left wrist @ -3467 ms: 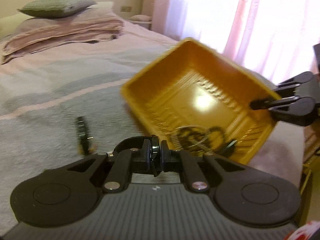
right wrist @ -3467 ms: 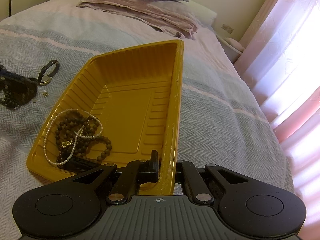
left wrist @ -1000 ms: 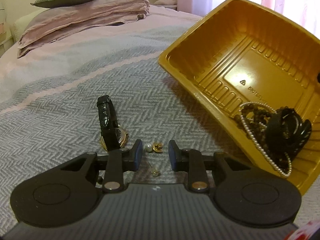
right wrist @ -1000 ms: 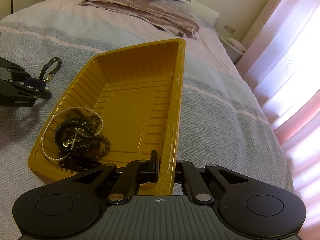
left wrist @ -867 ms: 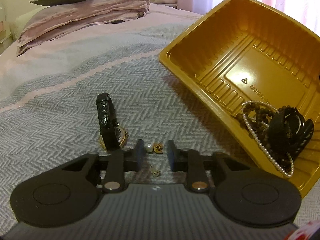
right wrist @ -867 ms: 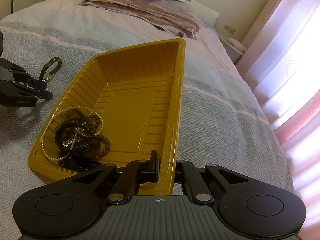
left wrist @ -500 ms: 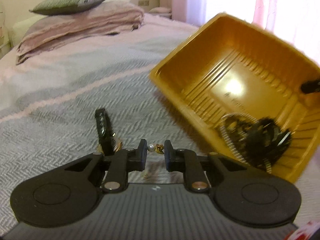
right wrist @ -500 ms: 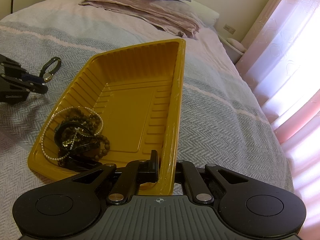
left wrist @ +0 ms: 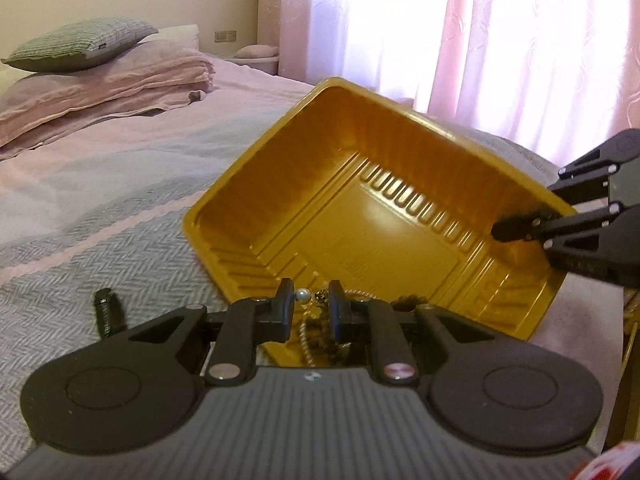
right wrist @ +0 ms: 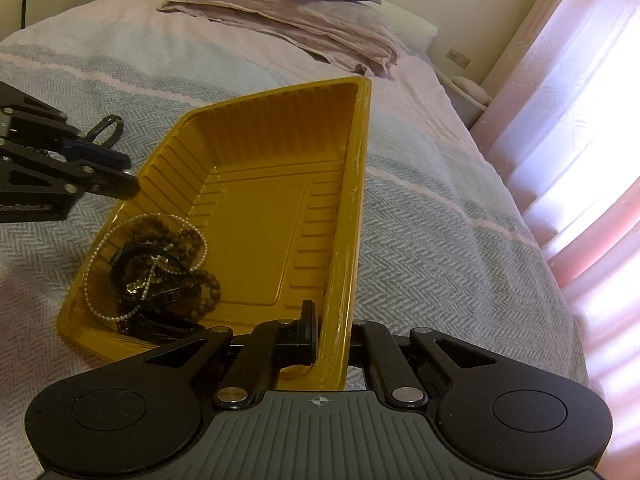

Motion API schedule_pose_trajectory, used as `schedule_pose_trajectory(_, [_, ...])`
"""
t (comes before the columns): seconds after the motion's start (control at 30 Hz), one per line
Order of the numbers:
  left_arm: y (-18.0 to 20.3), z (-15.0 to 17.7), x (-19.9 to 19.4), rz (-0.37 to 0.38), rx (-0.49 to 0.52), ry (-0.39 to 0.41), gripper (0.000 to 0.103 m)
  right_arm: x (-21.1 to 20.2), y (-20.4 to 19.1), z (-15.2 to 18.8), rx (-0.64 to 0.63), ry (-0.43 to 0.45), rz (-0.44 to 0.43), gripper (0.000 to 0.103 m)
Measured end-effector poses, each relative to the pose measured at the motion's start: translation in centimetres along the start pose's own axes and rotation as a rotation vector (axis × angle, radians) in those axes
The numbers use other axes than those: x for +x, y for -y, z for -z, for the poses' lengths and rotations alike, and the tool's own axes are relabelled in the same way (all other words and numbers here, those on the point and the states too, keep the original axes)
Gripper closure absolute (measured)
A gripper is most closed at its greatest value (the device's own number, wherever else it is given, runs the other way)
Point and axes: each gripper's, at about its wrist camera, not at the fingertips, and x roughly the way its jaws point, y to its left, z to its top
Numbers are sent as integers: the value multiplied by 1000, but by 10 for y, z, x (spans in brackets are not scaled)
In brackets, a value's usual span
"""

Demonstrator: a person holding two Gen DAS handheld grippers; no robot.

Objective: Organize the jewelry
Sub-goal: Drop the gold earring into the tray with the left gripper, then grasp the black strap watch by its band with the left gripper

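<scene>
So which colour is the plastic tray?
Mustard yellow tray, clearest in the right wrist view.

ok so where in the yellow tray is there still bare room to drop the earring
The far half of the yellow tray is bare, from its ribbed back wall to mid-floor, and along the right wall that the right gripper clamps. The near left corner is crowded: necklaces piled together. The left gripper carries the earring above that corner.

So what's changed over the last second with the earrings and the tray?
The left gripper, its jaws having just been closing, pinched the pearl earring off the bedspread and lifted it to the yellow tray. The watch stays on the bedspread. The right gripper stays clamped on the tray's rim, and the necklaces lie as before.
</scene>
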Motion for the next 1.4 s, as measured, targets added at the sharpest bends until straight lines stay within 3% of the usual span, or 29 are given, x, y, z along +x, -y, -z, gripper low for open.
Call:
schedule_pose_trajectory(0.5, [12,-7,14,26,10,-14,86,1,0,1,3,0,-2,99])
schedule_pose_trajectory(0.57, [12,-7,15,31,7,-14,70,2,0,1,2,0,-1,99])
schedule_pose_trajectory(0.7, [8,-4,11,16,-3,-5,68,1,0,1,3,0,-1,99])
schedule_pose_trajectory(1.07, [-33,10,-16,-85,-66,13,68,3,0,1,1,1,0,99])
schedule_pose_trajectory(1.4, [-95,51,-36,-248,-144,-31,68,4,0,0,2,-2,-1,99])
